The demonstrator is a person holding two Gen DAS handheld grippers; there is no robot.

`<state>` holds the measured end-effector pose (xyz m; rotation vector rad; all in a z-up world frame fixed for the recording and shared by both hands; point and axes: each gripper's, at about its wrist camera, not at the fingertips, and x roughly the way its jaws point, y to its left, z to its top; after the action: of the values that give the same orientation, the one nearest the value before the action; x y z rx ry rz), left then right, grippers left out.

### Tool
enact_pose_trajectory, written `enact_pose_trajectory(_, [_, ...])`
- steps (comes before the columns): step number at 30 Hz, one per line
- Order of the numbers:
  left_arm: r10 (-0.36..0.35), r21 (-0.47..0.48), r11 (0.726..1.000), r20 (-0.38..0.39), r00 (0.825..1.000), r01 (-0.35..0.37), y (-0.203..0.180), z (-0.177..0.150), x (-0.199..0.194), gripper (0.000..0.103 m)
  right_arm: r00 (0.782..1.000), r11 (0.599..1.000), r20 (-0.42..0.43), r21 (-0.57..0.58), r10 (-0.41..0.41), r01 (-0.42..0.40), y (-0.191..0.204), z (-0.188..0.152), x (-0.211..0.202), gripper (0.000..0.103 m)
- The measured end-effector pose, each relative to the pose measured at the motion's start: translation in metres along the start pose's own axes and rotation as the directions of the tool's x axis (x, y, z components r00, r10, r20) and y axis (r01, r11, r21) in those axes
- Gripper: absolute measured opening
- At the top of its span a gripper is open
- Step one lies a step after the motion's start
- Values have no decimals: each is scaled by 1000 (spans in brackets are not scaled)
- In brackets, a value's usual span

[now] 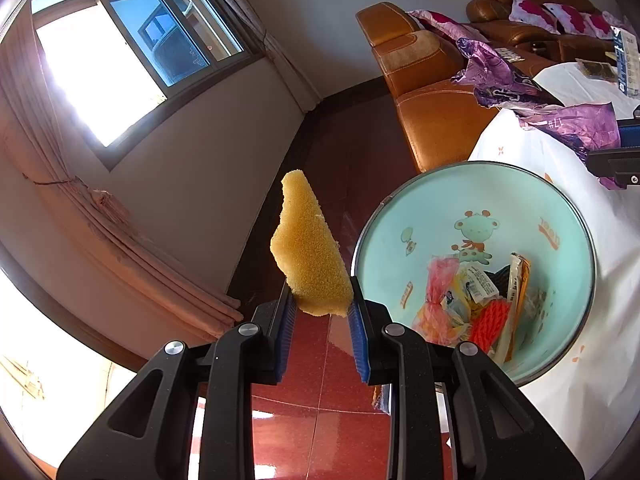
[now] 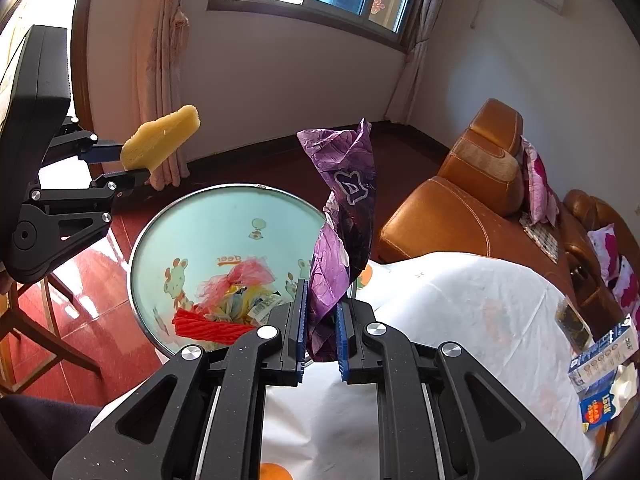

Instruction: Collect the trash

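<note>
pointing up and away, long yellow sponge [image 1: 310, 248] between left fingers [image 1: 286, 320]

At frame centre the right claw [image 2: 321, 334] pinches a purple wrapper [image 2: 346, 216]; upper left, the left claw [image 2: 128, 160] grips a yellow sponge [image 2: 160, 140] above the trash-filled basin [image 2: 160, 232].

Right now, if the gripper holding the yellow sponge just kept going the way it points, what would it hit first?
Probably nothing soon. The left gripper, shut on the yellow sponge, points past the rim of the bin, to its left. Ahead there is only the red floor, then the wall under the window. Depth is hard to judge.
</note>
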<state>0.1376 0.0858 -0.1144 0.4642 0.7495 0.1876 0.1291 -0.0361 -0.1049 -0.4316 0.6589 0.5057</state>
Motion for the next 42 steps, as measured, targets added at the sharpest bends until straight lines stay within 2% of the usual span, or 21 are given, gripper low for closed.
enact_pose_trajectory(13, [-8,1,1000,2,1000,8,-2,1,-2,25,1000,1000,-1,-8,4,-4,4,2,2,13])
enact_pose_trajectory(19, [-38,-3,999,14,999,38,-5,3,-6,28,1000,1000,-4,-20,20,-20,9,2,5,15])
enact_pose_trajectory(21, [-51,-14,999,20,998,51,-7,4,-6,32,999,999,-13,-31,34,-34,13,2,7,19])
enact_pose_trajectory(23, [-71,-29,997,25,997,71,-7,4,-6,50,999,999,-4,-39,36,-36,15,0,7,29])
enact_pose_trajectory(25, [-71,-31,997,32,997,72,-8,3,-7,55,999,999,-8,-33,34,-34,15,-1,8,30])
enact_pose_trajectory(27, [-76,-32,996,34,997,77,-9,3,-8,58,1000,999,-4,-22,28,-29,13,-3,8,35])
enact_pose_trajectory(31, [-69,-38,997,40,997,71,-10,4,-11,73,1000,1000,6,-4,15,-15,8,-6,4,42])
enact_pose_trajectory(34, [-84,-65,994,62,994,88,-6,5,-21,77,1000,1000,18,17,-1,1,2,-8,-5,46])
enact_pose_trajectory(37, [-76,-101,991,96,992,86,1,7,-35,85,999,997,43,73,-30,27,-8,-10,-22,50])
enact_pose_trajectory(42, [-75,-117,988,166,983,95,4,12,-66,89,994,989,84,131,-73,61,-22,-17,-55,53])
